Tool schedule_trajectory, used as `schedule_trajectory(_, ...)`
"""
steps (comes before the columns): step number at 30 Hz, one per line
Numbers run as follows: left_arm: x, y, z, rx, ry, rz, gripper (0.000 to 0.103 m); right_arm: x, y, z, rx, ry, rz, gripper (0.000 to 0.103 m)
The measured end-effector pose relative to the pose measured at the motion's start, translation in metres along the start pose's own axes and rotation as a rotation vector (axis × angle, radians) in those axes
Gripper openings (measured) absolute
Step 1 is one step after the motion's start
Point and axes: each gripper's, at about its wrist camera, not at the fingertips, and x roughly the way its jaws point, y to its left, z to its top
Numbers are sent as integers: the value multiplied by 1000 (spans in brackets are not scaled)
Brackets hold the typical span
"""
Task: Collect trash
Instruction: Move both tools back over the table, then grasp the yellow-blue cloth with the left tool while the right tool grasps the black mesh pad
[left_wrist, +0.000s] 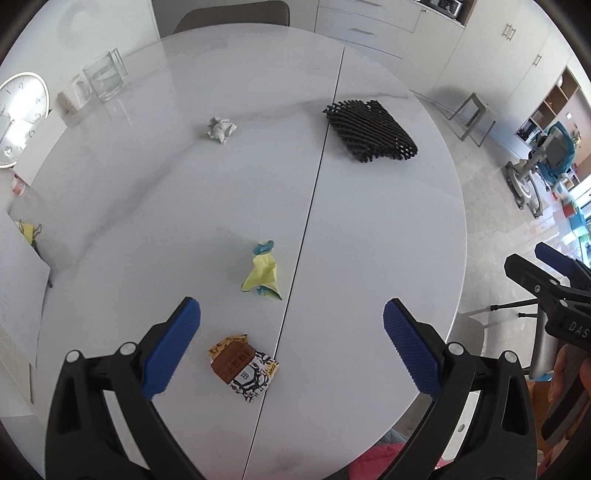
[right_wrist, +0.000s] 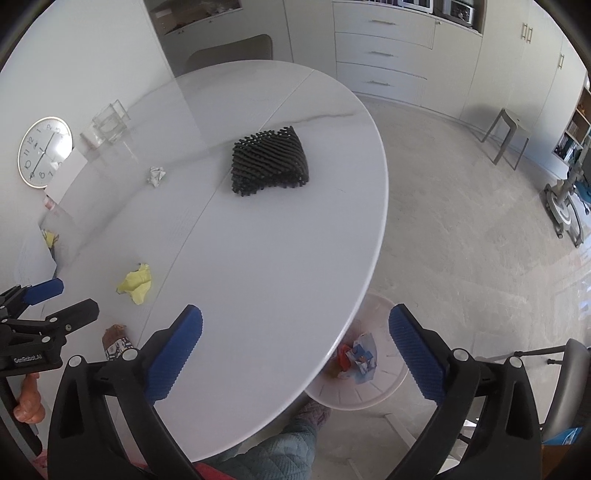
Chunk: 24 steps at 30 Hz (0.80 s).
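Left gripper (left_wrist: 291, 347) fingers spread wide, empty, above brown wrapper (left_wrist: 242, 367) on white surface (left_wrist: 369, 240). Right gripper (right_wrist: 295, 350) likewise wide, empty, over surface edge above trash bin (right_wrist: 354, 391).

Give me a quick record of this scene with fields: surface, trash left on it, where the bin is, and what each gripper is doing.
surface: round white table
trash on table: brown printed wrapper; yellow wrapper; crumpled white paper; black foam net
bin: white wastebasket beside the table edge, already holds wrappers
left gripper: open, empty, above the brown printed wrapper
right gripper: open, empty, over the table edge near the bin
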Motion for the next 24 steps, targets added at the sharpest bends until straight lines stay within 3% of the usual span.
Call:
schedule_trajectory(16,76,30,18,-63,95,5,92,56,23,49,-62,64,46,100)
schedule_trajectory(18,84,31,20,-65,110,1,84,64,22,55,-59,75,49,100)
schedule_trajectory(20,93,35,21,-74,127,-2,83,73,21,63,-58,86,49,100)
schedule_trajectory(24,108,39,22,-83,175,-26,65,88,21,76,-62,97,50,100)
